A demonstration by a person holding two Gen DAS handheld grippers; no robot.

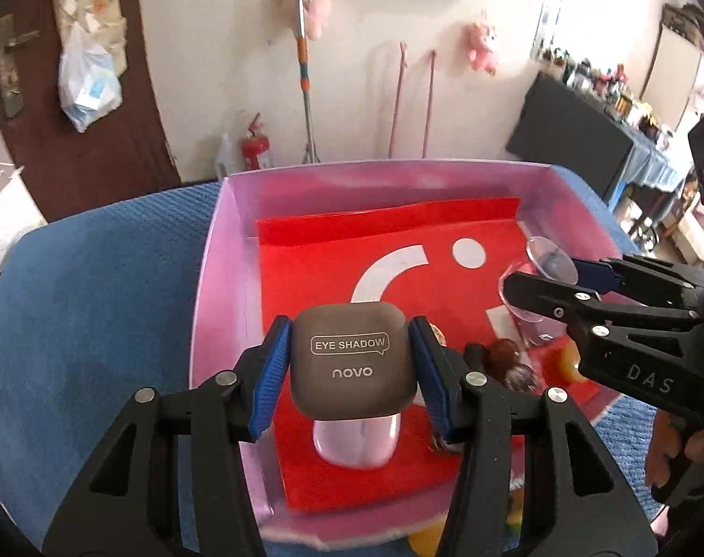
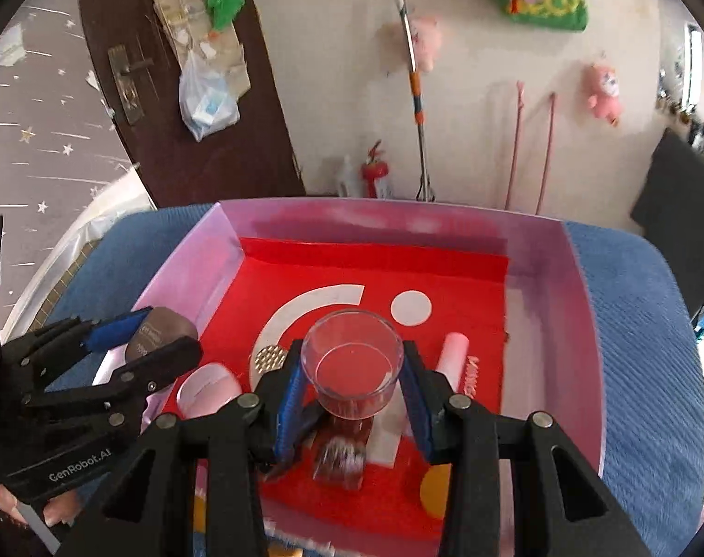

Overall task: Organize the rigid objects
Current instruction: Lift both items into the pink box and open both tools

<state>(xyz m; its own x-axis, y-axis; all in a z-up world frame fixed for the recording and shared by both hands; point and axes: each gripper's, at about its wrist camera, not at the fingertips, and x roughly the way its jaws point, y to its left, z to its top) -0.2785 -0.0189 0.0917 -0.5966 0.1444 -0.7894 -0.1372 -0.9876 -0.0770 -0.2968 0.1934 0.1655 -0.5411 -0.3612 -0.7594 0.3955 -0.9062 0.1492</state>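
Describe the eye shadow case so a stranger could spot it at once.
Find the pink box with the red sheet inside. Above its near left part, the left claw grips the eye shadow case: a grey-brown rounded square, the only item printed EYE SHADOW.

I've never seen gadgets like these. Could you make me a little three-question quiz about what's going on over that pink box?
1. True or false: the left gripper is shut on the eye shadow case.
2. What does the right gripper hold? A) a red fire extinguisher B) a clear round cup C) a plush toy
3. Fill in: the floor of the pink box is covered by a ___ sheet with white shapes.

Key
1. True; its blue pads press both sides of the case.
2. B; the clear round cup sits between its fingers, above the box.
3. Red; the red sheet.
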